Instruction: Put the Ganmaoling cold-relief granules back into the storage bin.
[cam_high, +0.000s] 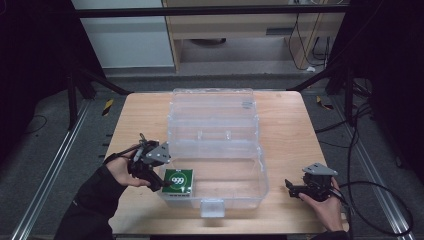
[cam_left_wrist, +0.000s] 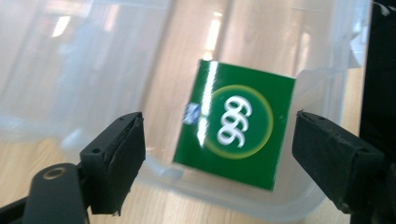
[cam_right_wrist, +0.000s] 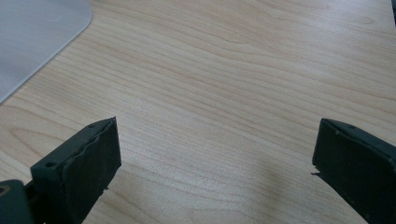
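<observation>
A green box with a white "999" logo (cam_high: 179, 181) lies flat in the front left corner of a clear plastic bin (cam_high: 260, 167). My left gripper (cam_high: 161, 186) hovers at the bin's left wall, pointing toward the box. In the left gripper view the box (cam_left_wrist: 236, 123) lies beyond the bin's rim (cam_left_wrist: 299, 205), framed between the two black jaws, which stand apart and touch nothing; the left gripper (cam_left_wrist: 218, 140) is open. My right gripper (cam_high: 290, 186) rests low at the table's front right, and it (cam_right_wrist: 215, 140) is open over bare wood.
The bin's clear lid (cam_high: 212, 102) lies folded back flat behind it. A latch (cam_high: 212, 207) sticks out from the bin's front wall. A rounded corner of the bin (cam_right_wrist: 37, 37) shows in the right gripper view. Cables run over the floor at the right.
</observation>
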